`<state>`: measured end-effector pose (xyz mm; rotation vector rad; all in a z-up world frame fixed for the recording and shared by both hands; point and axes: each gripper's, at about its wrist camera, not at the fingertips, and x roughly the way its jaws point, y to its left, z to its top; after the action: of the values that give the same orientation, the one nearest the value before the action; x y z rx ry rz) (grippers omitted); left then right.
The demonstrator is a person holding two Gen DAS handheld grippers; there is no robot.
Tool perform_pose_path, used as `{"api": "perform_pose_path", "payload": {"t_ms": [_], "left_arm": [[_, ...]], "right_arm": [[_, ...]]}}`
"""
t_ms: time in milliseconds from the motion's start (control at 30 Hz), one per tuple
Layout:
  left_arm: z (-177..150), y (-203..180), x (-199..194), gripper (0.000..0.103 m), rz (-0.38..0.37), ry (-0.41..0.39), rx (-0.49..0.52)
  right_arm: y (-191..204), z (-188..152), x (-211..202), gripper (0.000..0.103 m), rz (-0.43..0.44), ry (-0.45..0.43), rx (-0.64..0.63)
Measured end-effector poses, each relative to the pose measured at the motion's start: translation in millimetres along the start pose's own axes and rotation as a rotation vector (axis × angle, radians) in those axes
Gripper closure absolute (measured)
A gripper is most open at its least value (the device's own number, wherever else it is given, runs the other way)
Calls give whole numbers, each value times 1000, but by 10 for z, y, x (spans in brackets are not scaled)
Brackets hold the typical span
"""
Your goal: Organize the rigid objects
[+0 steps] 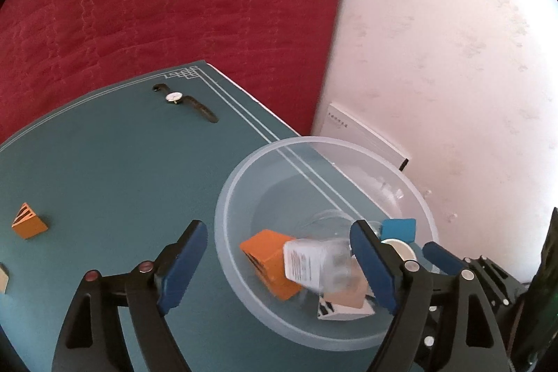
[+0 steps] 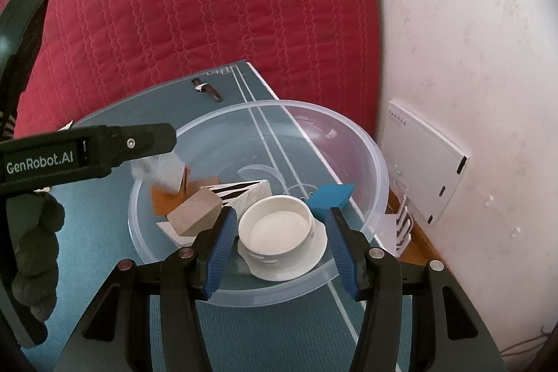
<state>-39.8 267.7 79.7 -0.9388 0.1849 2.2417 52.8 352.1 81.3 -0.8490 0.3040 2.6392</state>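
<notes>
Grippers over the clear plastic bowl (image 2: pixel 366 142) on the teal mat (image 1: pixel 104 169).

We see our right gripper (image 2: pixel 279 237) spread wide around a white jar lid (image 2: pixel 279 229), not squeezing it. Our left gripper (image 1: pixel 279 264) gapes above a blurred clear bottle (image 1: pixel 321 262) among blocks; a wristwatch (image 1: pixel 185 101) lies well apart.

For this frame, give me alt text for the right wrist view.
The open right gripper hangs over a clear plastic bowl on a teal mat, fingers flanking a white lidded jar. Wooden blocks and a blue block lie beside it.
</notes>
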Motion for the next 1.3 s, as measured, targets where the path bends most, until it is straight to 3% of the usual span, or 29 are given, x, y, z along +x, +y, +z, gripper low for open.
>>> {"api": "perform_pose_path", "payload": {"t_ms": [167, 600, 800, 1300], "left_arm": [[-23, 93, 65, 14, 89, -1, 1], [-124, 277, -13, 7, 115, 3, -53], [-216, 338, -65, 3, 185, -7, -32], [-389, 656, -283, 2, 223, -22, -82]], "right_arm": [[25, 9, -8, 48, -5, -1, -3], [9, 19, -17, 48, -5, -3, -6], [28, 25, -46, 47, -13, -22, -23], [258, 9, -69, 45, -2, -38, -79]]}}
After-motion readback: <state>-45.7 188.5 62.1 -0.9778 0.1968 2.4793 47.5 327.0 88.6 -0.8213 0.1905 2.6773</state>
